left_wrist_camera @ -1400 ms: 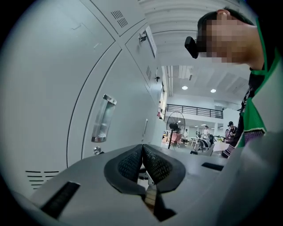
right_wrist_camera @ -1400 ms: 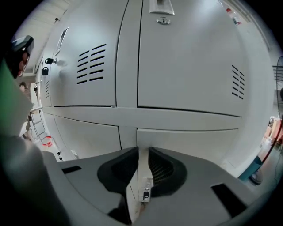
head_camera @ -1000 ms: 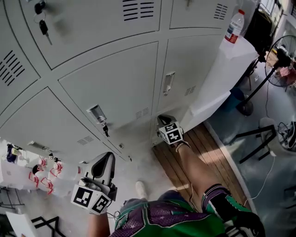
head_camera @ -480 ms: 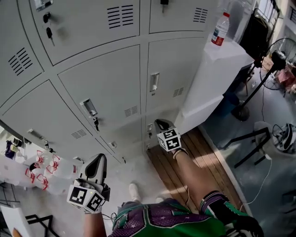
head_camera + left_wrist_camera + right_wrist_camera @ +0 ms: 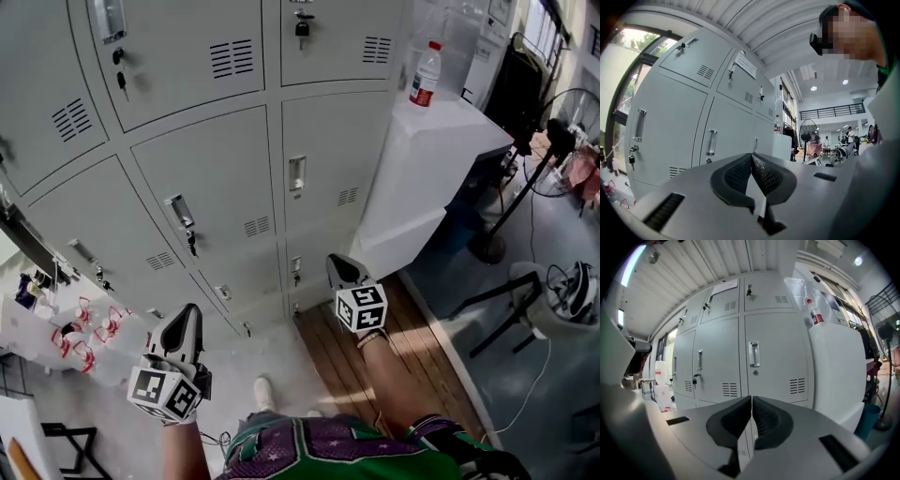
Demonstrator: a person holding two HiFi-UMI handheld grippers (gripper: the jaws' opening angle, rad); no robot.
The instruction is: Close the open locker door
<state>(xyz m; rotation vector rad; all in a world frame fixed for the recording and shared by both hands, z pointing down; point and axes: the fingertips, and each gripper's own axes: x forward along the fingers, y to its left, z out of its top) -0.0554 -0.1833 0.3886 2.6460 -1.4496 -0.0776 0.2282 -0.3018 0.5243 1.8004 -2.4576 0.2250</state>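
A bank of grey lockers (image 5: 216, 159) fills the head view, and every door I can see lies flush with its frame. The door with a vertical handle (image 5: 753, 354) is straight ahead in the right gripper view. My right gripper (image 5: 341, 269) (image 5: 751, 400) points level at the lower right doors, shut and empty, apart from them. My left gripper (image 5: 184, 325) (image 5: 751, 157) is low at the left, pads together with nothing between, with the locker fronts (image 5: 712, 136) running past on its left side. Keys hang from some locks (image 5: 191, 243).
A white cabinet (image 5: 441, 141) with a plastic bottle (image 5: 426, 73) on top adjoins the lockers on the right. Beyond it are a standing fan (image 5: 561, 127) and a black stand. Wooden flooring (image 5: 384, 328) lies under my right arm. Bottles and clutter (image 5: 66, 328) sit low at the left.
The head view has lifted, so more of the upper lockers shows. Both grippers have drawn back from the bottom doors, the right one rising. Both stay shut and empty.
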